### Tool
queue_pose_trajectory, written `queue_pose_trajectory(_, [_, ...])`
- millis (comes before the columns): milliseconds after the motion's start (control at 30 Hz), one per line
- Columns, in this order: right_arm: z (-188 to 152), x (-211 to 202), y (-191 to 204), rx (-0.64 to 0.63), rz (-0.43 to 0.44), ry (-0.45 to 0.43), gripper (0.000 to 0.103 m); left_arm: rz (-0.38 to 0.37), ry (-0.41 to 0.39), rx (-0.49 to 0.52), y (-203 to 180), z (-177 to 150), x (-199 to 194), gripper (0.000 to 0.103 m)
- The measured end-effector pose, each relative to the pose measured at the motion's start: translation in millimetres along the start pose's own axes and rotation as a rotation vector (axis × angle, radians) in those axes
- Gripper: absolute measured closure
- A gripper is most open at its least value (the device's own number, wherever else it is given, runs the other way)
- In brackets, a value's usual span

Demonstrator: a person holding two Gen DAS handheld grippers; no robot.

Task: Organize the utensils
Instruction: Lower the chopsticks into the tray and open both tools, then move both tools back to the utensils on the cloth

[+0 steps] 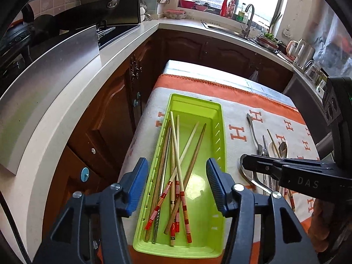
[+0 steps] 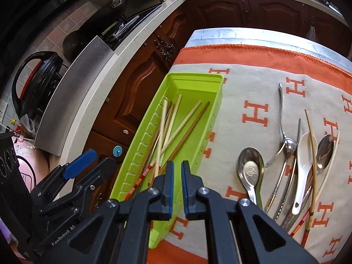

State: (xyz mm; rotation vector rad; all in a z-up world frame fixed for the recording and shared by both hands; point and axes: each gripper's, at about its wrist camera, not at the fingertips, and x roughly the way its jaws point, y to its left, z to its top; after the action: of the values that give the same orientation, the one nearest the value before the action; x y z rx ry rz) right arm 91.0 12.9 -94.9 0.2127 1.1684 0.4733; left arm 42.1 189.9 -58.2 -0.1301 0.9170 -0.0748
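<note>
A lime green tray (image 1: 217,110) (image 2: 193,77) lies on the table and holds several chopsticks (image 1: 180,171) (image 2: 176,129). My left gripper (image 1: 177,173) is open and empty, hovering over the tray's near half. My right gripper (image 2: 177,171) has its jaws nearly closed with a narrow gap and nothing between them, above the tray's right rim; it shows in the left wrist view (image 1: 246,161) over the loose utensils. Right of the tray lie metal spoons (image 2: 250,169), a white ceramic spoon (image 2: 304,160), a fork (image 1: 255,136) and more chopsticks (image 2: 312,154).
The table wears a white and orange cloth (image 2: 255,114) with H marks. Wooden cabinets (image 1: 110,110) and a white countertop (image 1: 66,101) run close along the left. A sink and tap (image 1: 248,19) stand at the back.
</note>
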Motion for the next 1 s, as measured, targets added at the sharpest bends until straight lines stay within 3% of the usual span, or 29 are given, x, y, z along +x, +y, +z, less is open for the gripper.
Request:
queue_pose_trajectory(133, [-5.8,-14.2,-7.8,-0.01,-0.021,-0.025,0.096,0.004,0.002,0.014,-7.5,1.3,-1.7,0.041])
queue_pose_trajectory(633, [-28.6,-96.0,-61.8,-0.019,-0.104,-0.176,0.095,-0.075,-0.035,0.106,-67.6,10.6,-16.9,0.034])
queue_pose_trajectory(1000, [-47.1,-111.8,-126.0,0.012,-0.156,-0.193,0.095,-0.167,0.057,0.204,-148.0,5.3,18.3,0.033])
